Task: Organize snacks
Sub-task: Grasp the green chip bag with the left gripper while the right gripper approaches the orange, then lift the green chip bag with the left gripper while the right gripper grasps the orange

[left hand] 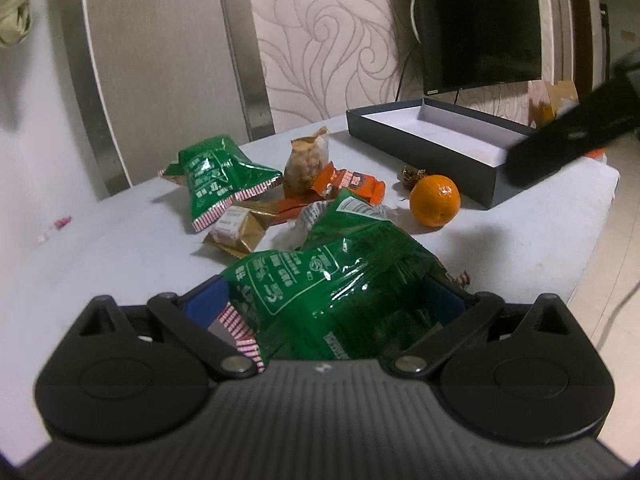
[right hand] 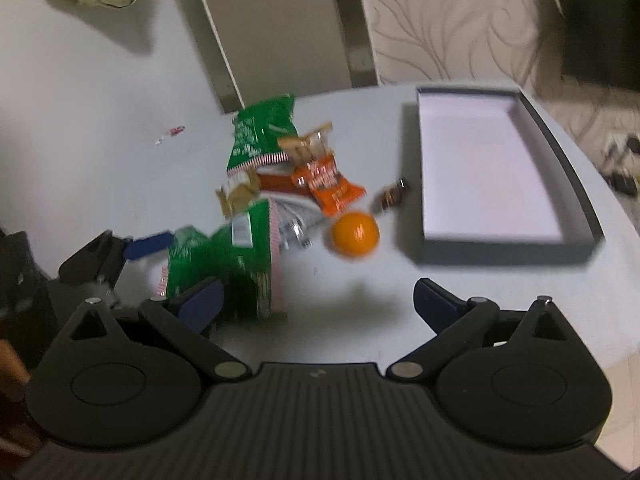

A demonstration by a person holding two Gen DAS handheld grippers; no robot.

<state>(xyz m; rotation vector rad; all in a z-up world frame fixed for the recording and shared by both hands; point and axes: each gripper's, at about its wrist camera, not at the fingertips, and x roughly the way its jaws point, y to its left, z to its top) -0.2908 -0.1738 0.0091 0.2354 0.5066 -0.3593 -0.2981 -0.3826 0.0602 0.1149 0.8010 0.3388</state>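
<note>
Firmly clamped: left gripper [left hand: 326, 300] jaws closed on green snack bag [left hand: 320, 280], lower centre of left wrist view. Right gripper [right hand: 316, 300] jaws wide apart, holding nothing, bare table [right hand: 100, 160] beneath. Beyond, mid-frame: second green bag [left hand: 212, 180], orange packet [left hand: 352, 184], gold packet [left hand: 240, 228], orange fruit [left hand: 435, 200]. Upper right: open dark box [left hand: 424, 136], white inside.

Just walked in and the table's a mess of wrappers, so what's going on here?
Someone is sorting snacks with two handheld grippers. The left gripper is shut on a green snack bag. The right gripper hangs open and empty above the table. The dark open box is empty; another green bag, small packets and an orange lie on the table.
</note>
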